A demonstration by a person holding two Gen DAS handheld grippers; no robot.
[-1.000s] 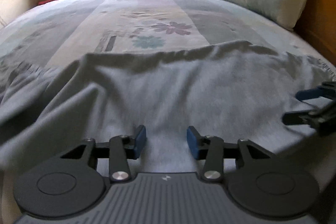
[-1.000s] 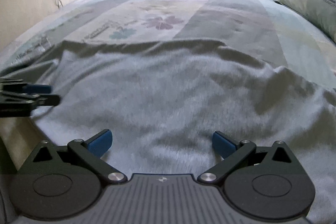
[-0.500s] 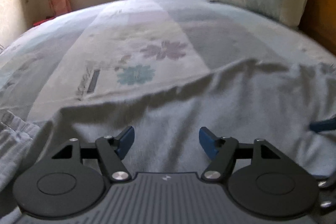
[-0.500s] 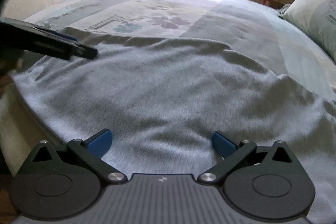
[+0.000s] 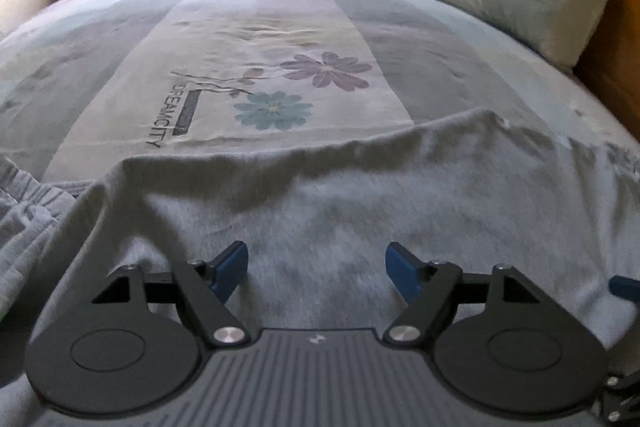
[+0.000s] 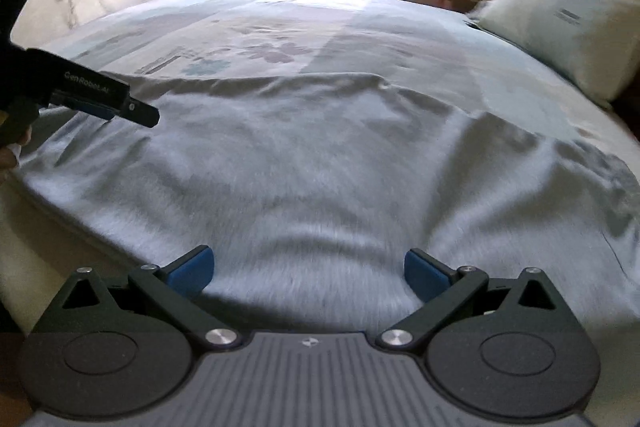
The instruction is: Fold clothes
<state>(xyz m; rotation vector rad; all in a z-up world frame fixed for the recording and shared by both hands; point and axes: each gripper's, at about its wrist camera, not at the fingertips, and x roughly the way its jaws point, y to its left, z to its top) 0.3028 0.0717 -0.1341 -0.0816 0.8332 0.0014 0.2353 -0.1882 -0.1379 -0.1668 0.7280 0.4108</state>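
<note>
Left wrist: both tongs [image 5: 316,267] [image 6: 308,269] spread, empty, over fuzzy grey garment [image 5: 380,195] rumpled on bed [image 5: 260,27].

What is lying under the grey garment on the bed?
The grey garment lies on the flower-printed bedsheet, which shows beyond its far edge. Whatever is directly beneath the cloth is covered and cannot be seen.

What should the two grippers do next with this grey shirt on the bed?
Probably lower both and pinch the near edge of the grey shirt. It lies spread on the bed, and the left gripper and right gripper are open, holding nothing.
</note>
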